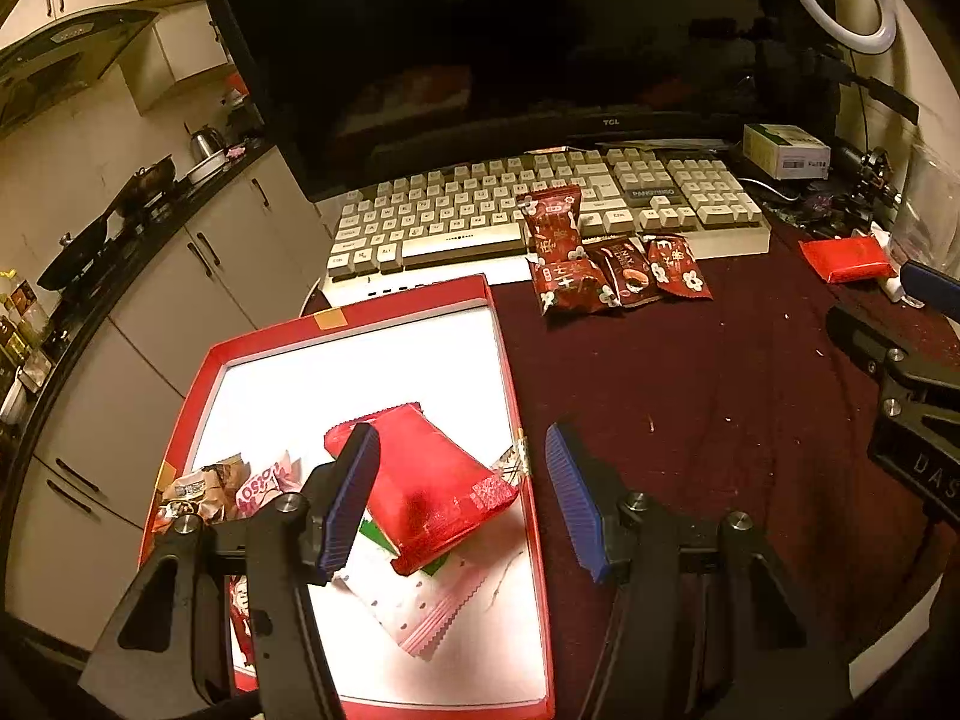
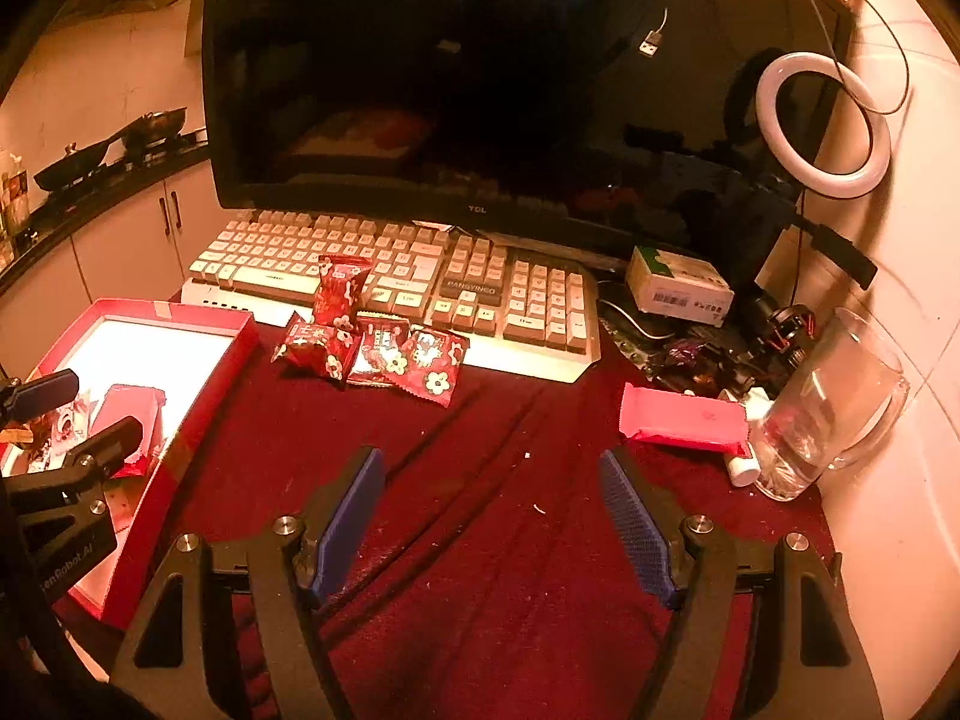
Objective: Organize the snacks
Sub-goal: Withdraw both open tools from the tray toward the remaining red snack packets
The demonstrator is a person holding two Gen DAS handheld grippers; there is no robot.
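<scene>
A red box (image 1: 414, 300) with a white floor sits at the table's left; it also shows in the right wrist view (image 2: 204, 384). In it lie a red packet (image 1: 432, 480), a white dotted packet (image 1: 414, 606) and small wrapped snacks (image 1: 222, 486). My left gripper (image 1: 462, 474) is open above the box, the red packet lying loose between its fingers. Several dark red snack packets (image 2: 372, 336) lie at the keyboard's front edge, one leaning on the keys (image 1: 555, 222). A red bar packet (image 2: 684, 420) lies at the right. My right gripper (image 2: 492, 504) is open and empty over the dark red cloth.
A keyboard (image 2: 420, 270) and a dark monitor (image 2: 480, 72) stand at the back. A glass tumbler (image 2: 834, 402), a small white bottle (image 2: 744, 468), a cardboard box (image 2: 678, 282) and a ring light (image 2: 822, 126) crowd the right. Kitchen cabinets lie beyond the left edge.
</scene>
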